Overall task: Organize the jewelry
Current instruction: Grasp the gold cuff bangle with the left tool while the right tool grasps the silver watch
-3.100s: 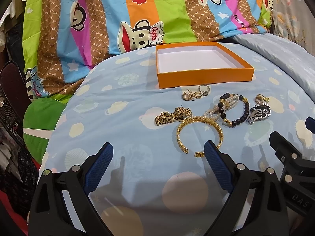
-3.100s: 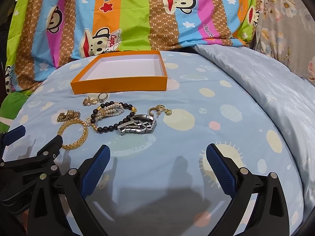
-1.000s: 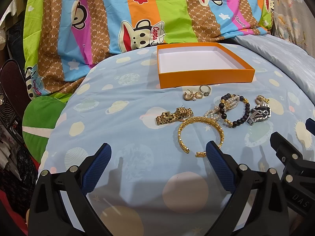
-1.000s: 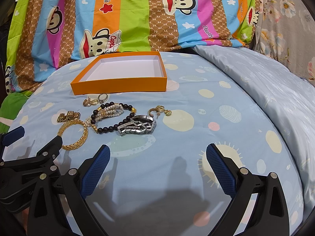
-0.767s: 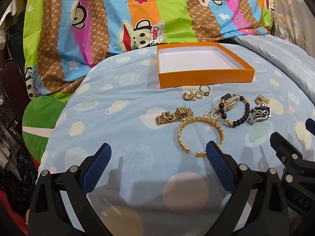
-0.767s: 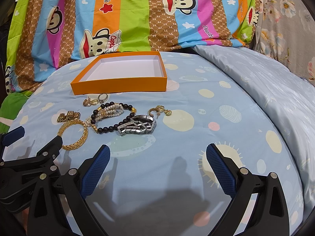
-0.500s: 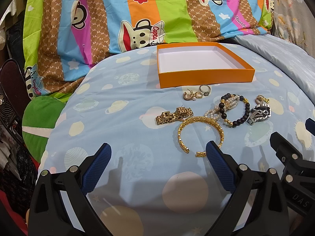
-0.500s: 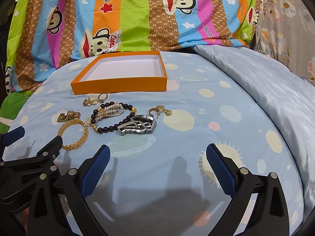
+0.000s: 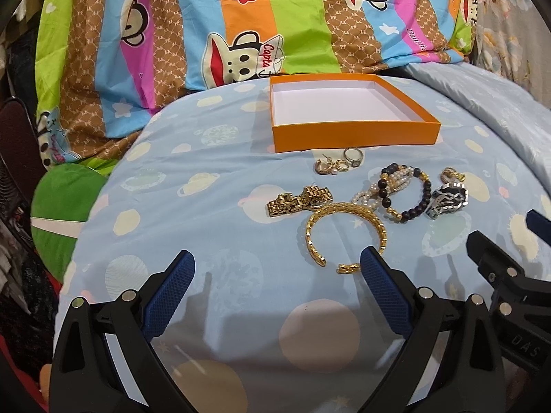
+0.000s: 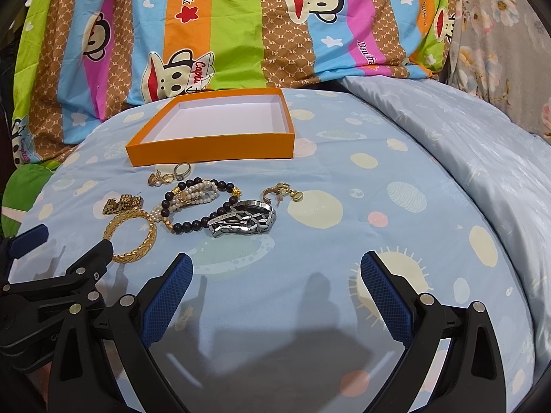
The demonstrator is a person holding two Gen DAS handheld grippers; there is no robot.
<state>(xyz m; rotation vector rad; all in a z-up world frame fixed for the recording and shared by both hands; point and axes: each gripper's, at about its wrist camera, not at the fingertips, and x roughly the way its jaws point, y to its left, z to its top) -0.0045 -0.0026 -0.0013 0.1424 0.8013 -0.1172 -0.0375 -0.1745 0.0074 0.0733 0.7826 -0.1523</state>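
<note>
An empty orange box [image 9: 354, 134] [image 10: 210, 148] with a white inside sits on the light blue bedspread. In front of it lie small gold earrings and a ring [image 9: 337, 165] [image 10: 170, 175], a gold link watch band [image 9: 299, 201] [image 10: 122, 203], an open gold bangle [image 9: 344, 232] [image 10: 132, 235], a black and pearl bead bracelet [image 9: 403, 192] [image 10: 196, 203], a silver watch [image 9: 447, 201] [image 10: 242, 220] and a gold hook earring [image 10: 282, 192]. My left gripper [image 9: 275, 268] stands open just short of the bangle. My right gripper [image 10: 275, 272] is open, nearer than the silver watch.
A striped cartoon-monkey bedsheet [image 9: 241, 24] [image 10: 275, 17] rises behind the box. A pale blue quilt [image 10: 465, 144] lies folded on the right. A green cushion [image 9: 65, 206] and dark clutter sit off the bed's left edge. The other gripper's black frame [image 9: 509, 292] [image 10: 51, 292] shows at each view's side.
</note>
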